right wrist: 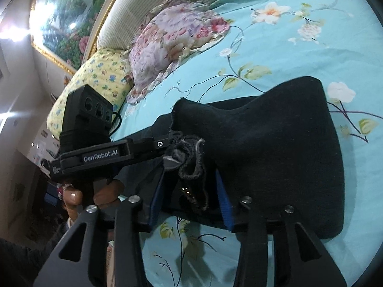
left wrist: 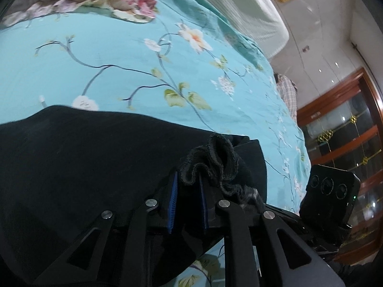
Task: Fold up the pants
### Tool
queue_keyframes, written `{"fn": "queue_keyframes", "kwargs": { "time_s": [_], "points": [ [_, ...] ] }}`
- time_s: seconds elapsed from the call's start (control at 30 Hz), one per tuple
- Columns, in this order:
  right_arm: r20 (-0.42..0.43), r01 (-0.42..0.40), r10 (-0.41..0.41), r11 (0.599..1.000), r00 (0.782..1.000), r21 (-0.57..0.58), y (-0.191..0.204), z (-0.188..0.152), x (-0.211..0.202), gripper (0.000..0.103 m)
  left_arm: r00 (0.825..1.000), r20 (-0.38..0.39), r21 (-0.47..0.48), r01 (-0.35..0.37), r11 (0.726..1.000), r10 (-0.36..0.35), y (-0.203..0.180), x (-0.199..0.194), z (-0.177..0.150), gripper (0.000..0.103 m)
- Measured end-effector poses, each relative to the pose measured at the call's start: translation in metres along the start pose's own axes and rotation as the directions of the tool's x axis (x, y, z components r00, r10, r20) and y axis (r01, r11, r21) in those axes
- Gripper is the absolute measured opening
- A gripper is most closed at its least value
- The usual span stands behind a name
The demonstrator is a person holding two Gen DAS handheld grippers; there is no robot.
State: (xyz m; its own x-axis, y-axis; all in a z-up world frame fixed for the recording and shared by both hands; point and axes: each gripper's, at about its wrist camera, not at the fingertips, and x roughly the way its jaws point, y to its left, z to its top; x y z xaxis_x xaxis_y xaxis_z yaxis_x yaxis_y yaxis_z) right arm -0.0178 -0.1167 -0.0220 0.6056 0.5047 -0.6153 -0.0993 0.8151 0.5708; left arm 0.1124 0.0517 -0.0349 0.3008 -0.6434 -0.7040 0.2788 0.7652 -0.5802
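Black pants (left wrist: pixel 83 157) lie partly folded on a turquoise floral bedsheet (left wrist: pixel 119 55). My left gripper (left wrist: pixel 188 186) is shut on a bunched, frayed hem of the pants (left wrist: pixel 215 165), with cloth pinched between its blue pads (left wrist: pixel 172 203). In the right wrist view the pants (right wrist: pixel 275 157) spread to the right. My right gripper (right wrist: pixel 191 191) has its blue pads (right wrist: pixel 225 203) set wide, with the frayed hem (right wrist: pixel 189 162) lying between them. The left gripper (right wrist: pixel 165 150) comes in from the left and meets the same hem.
A floral pillow (right wrist: pixel 167 45) and a yellow pillow (right wrist: pixel 95 81) lie at the padded headboard (right wrist: pixel 115 19). A checked cloth (left wrist: pixel 288 93) lies at the bed's far edge. A wooden glass cabinet (left wrist: pixel 347 131) stands beyond the bed. A hand (right wrist: pixel 105 191) holds the left gripper.
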Motion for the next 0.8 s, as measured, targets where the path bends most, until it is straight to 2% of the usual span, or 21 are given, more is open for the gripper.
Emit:
{"fn": "queue_keyframes", "kwargs": {
  "time_s": [0.1,0.33,0.4,0.47,0.53,0.67,0.8],
  "points": [
    [-0.008,-0.004,0.004,1.000,1.000,-0.003,0.002,-0.001,0.002,0.046,0.999,0.028,-0.035,-0.024,0.999,0.025,0.006,-0.008,-0.005,0.029],
    [-0.013,-0.011,0.011,1.000,1.000,-0.010,0.008,-0.001,0.003,0.047,0.994,0.091,-0.089,-0.053,0.995,0.061,0.014,-0.032,-0.023,0.037],
    [-0.015,-0.019,0.019,1.000,1.000,-0.014,0.011,0.000,0.002,0.047,0.988,0.116,-0.097,-0.087,0.991,0.098,0.015,-0.041,-0.027,0.046],
    [-0.015,-0.027,0.026,0.999,1.000,-0.022,0.015,0.001,0.002,0.047,0.982,0.143,-0.112,-0.109,0.988,0.125,0.017,-0.052,-0.034,0.050],
    [-0.015,-0.032,0.032,0.999,0.999,-0.029,0.019,0.003,0.003,0.047,0.977,0.158,-0.131,-0.122,0.984,0.142,0.021,-0.062,-0.039,0.050],
    [-0.022,-0.052,0.051,0.997,0.998,-0.056,0.030,0.008,0.006,0.047,0.953,0.209,-0.203,-0.178,0.963,0.220,0.032,-0.088,-0.053,0.053],
    [-0.024,-0.058,0.056,0.994,0.998,-0.098,0.043,0.014,0.010,0.048,0.936,0.240,-0.283,-0.187,0.941,0.258,0.046,-0.109,-0.068,0.055]
  ]
}}
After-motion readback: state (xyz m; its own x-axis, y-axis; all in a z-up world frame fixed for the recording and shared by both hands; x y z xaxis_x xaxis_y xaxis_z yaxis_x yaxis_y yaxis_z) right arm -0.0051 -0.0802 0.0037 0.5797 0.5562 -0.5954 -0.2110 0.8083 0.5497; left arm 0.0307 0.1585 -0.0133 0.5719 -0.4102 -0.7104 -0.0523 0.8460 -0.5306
